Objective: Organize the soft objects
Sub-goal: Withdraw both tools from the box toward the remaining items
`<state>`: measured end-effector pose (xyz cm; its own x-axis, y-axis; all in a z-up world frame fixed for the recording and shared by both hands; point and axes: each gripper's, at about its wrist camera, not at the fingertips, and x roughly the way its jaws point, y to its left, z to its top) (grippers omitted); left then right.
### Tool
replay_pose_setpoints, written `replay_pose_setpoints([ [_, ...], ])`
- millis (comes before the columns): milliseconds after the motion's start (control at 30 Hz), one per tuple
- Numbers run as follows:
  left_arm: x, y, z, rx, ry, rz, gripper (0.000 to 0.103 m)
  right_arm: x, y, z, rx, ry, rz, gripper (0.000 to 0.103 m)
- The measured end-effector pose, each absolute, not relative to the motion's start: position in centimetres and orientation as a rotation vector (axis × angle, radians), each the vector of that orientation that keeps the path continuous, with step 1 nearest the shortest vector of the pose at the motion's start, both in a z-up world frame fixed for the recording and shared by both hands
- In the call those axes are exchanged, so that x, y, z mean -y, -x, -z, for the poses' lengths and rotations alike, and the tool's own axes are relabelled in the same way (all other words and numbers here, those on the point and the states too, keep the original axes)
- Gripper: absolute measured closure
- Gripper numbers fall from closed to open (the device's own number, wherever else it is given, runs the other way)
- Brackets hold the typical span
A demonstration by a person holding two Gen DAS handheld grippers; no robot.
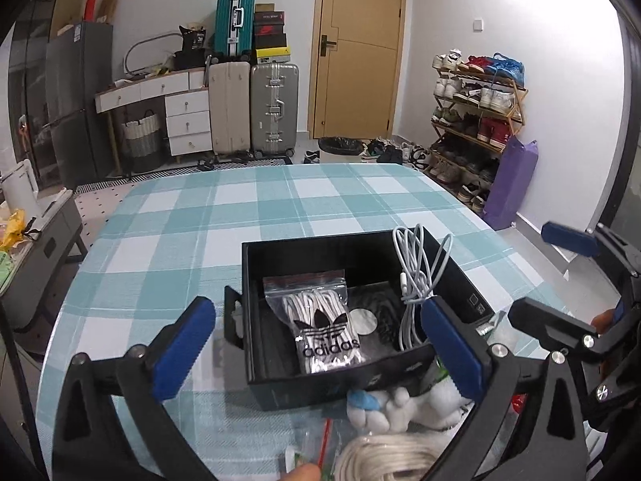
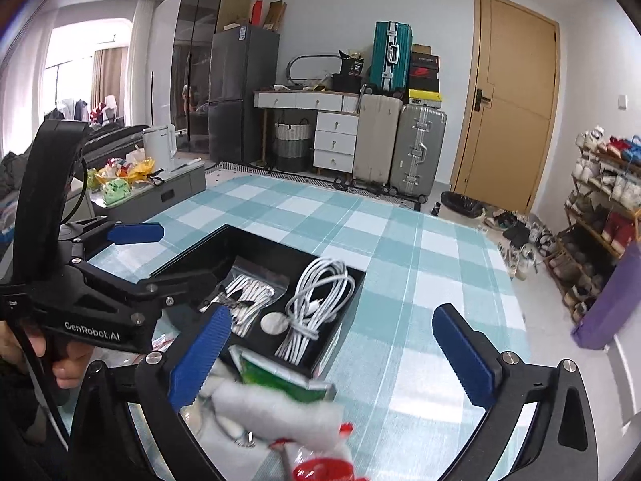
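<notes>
Both sets of fingers stand wide open and empty over the near end of the black box.

From the left wrist, your left gripper [image 1: 320, 344] has its fingers [image 1: 184, 340] spread fully, holding nothing; the black box [image 1: 256, 264] sits on the checked table [image 1: 200, 208], the bagged laces [image 1: 320, 328] lying lengthwise toward you and the white cable [image 1: 412, 280] leaning up the far right corner, loops upward. Just outside the near wall lie a white plush [image 1: 400, 405] and a rope coil [image 1: 384, 457]. From the right wrist, your right gripper [image 2: 336, 360] is equally spread and empty; the plush [image 2: 280, 405] lies blurred across the view. I judge it goes in next: grip it mid-body, across its length, then lay it along the box's long axis.
</notes>
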<state>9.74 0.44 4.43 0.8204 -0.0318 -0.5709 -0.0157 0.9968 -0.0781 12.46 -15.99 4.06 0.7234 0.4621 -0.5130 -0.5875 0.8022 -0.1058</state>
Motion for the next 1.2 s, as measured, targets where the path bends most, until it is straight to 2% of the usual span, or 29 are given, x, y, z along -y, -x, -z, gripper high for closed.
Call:
replay_pose_setpoints([
  [1200,-0.3,-5.3,-1.6,-0.662,0.061,-0.003,0.000,20.4,-10.1,-0.8,-0.619,0.229,-0.553,0.001],
])
